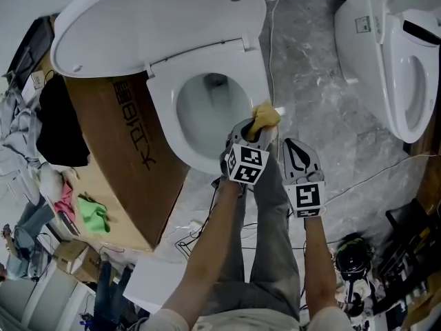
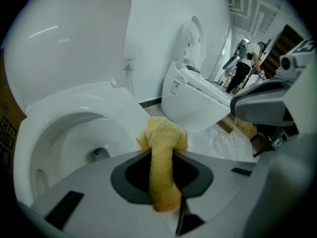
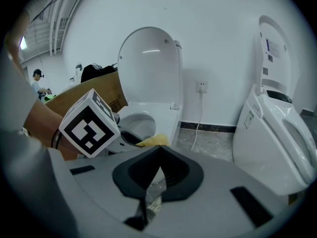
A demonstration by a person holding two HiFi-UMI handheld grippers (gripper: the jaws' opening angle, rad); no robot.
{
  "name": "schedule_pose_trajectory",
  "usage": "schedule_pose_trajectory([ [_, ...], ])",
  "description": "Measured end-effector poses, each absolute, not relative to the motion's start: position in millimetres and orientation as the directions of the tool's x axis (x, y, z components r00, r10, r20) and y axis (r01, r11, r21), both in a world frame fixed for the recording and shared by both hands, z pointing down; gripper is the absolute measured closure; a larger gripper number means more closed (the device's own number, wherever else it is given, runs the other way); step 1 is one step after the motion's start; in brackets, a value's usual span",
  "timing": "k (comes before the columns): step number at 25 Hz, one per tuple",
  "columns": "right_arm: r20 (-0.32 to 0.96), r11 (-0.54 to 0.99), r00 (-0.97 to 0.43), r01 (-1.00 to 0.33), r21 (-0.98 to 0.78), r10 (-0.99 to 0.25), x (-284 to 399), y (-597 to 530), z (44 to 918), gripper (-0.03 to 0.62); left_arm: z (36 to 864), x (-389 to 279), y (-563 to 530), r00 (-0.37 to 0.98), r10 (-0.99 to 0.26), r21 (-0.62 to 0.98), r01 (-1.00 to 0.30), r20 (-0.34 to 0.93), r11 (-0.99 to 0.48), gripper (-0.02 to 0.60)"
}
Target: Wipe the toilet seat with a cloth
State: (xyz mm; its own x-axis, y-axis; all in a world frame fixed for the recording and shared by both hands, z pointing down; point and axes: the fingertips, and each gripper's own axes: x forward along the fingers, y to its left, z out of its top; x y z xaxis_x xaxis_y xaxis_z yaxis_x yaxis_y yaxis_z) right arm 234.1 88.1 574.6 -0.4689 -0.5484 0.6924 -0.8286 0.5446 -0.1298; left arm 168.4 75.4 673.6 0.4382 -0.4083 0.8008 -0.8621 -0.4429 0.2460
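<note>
A yellow cloth (image 2: 161,155) is clamped in the left gripper (image 1: 256,135), whose jaws are closed on a narrow fold of it. The bunched end of the cloth sticks out past the jaw tips. In the head view that bunched end is seen at the outer edge of the toilet seat (image 1: 164,119), on the side nearest the person. Whether it presses on the seat or only hangs just over it cannot be told. The seat is down and the lid (image 1: 138,19) is raised behind it, so the bowl is left open. The right gripper (image 1: 296,147) is held just beside the left one, off the seat and over the marbled floor (image 1: 310,81). Its jaws are closed tip to tip and nothing is held between them. In the right gripper view the left gripper's marker cube (image 3: 89,124) is seen close at the left, with the cloth showing beyond it. A brown cardboard box (image 1: 117,150) stands against the toilet's far side. A second toilet (image 1: 389,54), its lid also up, stands well apart on the person's right. A white cable (image 1: 272,40) runs along the floor between the two toilets.
</note>
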Motion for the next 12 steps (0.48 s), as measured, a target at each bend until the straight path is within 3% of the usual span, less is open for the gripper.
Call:
schedule_pose_trajectory([
  [12, 0.703, 0.504, -0.433, -0.855, -0.121, -0.565, 237, 122, 575, 0.586, 675, 173, 115, 0.468, -0.360, 0.266, -0.833, 0.807, -0.486, 0.485],
])
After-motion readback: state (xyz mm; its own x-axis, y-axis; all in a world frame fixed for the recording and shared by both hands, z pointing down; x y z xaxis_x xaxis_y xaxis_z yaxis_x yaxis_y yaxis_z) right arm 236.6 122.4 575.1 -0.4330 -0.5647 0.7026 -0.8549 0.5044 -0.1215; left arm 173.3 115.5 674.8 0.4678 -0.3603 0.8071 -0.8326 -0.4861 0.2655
